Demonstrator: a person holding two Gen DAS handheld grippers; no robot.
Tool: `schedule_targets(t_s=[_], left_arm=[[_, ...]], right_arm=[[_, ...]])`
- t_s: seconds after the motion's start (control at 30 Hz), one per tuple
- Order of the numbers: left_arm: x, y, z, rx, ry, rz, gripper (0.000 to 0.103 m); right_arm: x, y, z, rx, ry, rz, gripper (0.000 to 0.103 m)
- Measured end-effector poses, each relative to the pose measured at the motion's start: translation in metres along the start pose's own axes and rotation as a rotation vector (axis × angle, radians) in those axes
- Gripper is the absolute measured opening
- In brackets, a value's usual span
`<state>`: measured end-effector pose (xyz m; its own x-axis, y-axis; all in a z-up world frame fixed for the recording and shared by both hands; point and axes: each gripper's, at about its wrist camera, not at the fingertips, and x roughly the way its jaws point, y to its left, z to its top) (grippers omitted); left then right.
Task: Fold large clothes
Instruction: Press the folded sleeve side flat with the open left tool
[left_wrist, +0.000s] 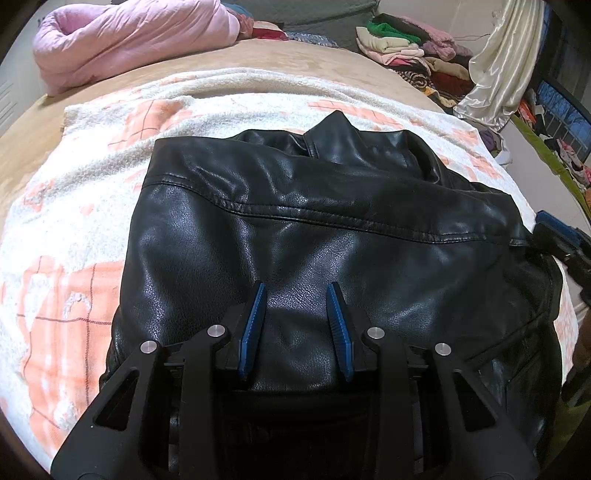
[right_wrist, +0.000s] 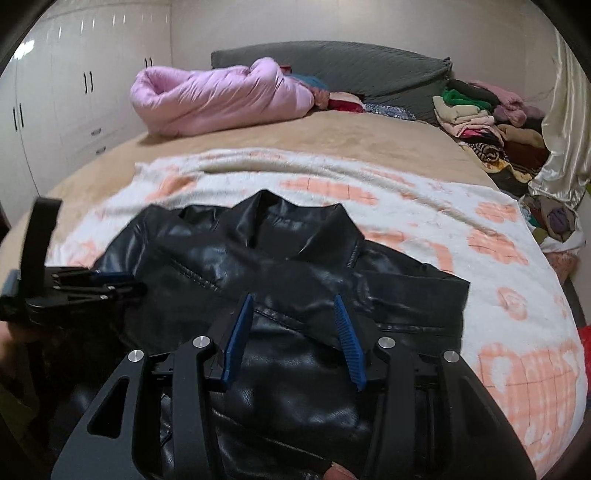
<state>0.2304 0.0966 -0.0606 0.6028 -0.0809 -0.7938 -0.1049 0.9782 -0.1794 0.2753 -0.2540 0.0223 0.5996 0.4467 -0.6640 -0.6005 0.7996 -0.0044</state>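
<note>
A black leather jacket (left_wrist: 325, 236) lies back-up on a white and orange blanket (left_wrist: 66, 229) on the bed, collar at the far end. It also shows in the right wrist view (right_wrist: 288, 280). My left gripper (left_wrist: 297, 291) is open and empty, hovering over the jacket's lower back. My right gripper (right_wrist: 293, 306) is open and empty over the jacket's right side, near a seam. The left gripper shows at the left in the right wrist view (right_wrist: 110, 284); part of the right gripper shows at the right edge in the left wrist view (left_wrist: 565, 243).
A rolled pink quilt (right_wrist: 221, 99) lies at the far left of the bed. A pile of folded clothes (right_wrist: 480, 118) sits at the far right by a grey headboard (right_wrist: 351, 70). White wardrobes (right_wrist: 55, 96) stand on the left. A cream curtain (left_wrist: 506, 62) hangs on the right.
</note>
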Motion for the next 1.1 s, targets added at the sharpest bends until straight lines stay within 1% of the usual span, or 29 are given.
schedule_targets(t_s=[0.1,0.2,0.3,0.37,0.47,0.57,0.7,0.8,0.87,0.97,1.1], left_arm=[[0.000,0.000,0.000,-0.001,0.000,-0.001,0.026],[-0.001,0.000,-0.001,-0.001,0.000,-0.001,0.026],[-0.001,0.000,-0.001,-0.002,0.000,-0.002,0.026],[-0.001,0.000,-0.001,-0.003,0.000,-0.005,0.026],[0.000,0.001,0.000,-0.003,0.000,-0.008,0.026],[0.000,0.003,-0.001,-0.006,-0.006,-0.017,0.026],[-0.008,0.009,-0.002,-0.036,-0.035,-0.047,0.026],[-0.022,0.005,-0.002,-0.045,-0.057,-0.058,0.038],[-0.031,-0.002,-0.004,-0.020,-0.078,-0.041,0.047],[-0.040,-0.011,-0.009,-0.001,-0.086,-0.049,0.050],[-0.044,-0.020,-0.015,0.017,-0.066,-0.069,0.050]], right_arm=[[0.013,0.001,-0.003,-0.008,0.034,-0.027,0.052],[0.031,-0.004,-0.009,0.014,0.119,-0.049,0.052],[0.046,-0.016,-0.016,0.078,0.184,-0.018,0.051],[0.057,-0.019,-0.021,0.090,0.215,-0.007,0.050],[0.068,-0.020,-0.028,0.093,0.231,-0.002,0.050],[0.066,-0.020,-0.028,0.090,0.224,0.007,0.050],[0.042,-0.024,-0.020,0.116,0.156,0.062,0.052],[0.018,-0.024,-0.013,0.124,0.093,0.082,0.055],[0.008,-0.027,-0.010,0.128,0.070,0.090,0.056],[-0.005,-0.025,-0.010,0.109,0.048,0.101,0.059],[-0.019,-0.014,-0.010,0.071,0.040,0.118,0.059]])
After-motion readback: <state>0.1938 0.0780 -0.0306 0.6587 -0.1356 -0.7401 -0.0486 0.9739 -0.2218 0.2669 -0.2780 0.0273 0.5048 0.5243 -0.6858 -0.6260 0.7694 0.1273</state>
